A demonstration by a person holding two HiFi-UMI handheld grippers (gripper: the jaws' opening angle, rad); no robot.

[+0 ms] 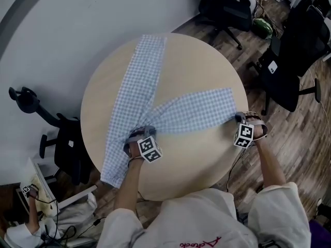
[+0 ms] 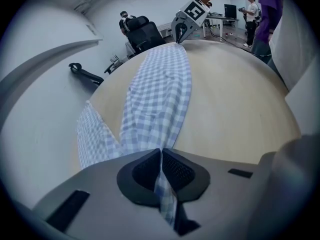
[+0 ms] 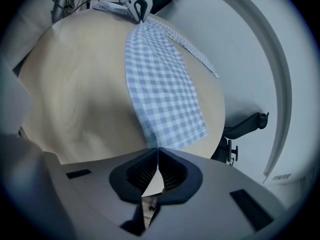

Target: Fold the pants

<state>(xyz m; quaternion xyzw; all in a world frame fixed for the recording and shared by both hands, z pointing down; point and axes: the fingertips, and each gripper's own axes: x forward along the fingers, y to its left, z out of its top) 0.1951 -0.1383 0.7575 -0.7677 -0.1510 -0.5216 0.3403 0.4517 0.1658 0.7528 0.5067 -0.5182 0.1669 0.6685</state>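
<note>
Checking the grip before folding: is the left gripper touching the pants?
Touching. In the left gripper view, the left gripper has its jaws shut on the pants, with checked cloth running down between them.

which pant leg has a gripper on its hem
The leg reaching the right edge of the table: the right gripper pinches its hem. The other leg ends free.
</note>
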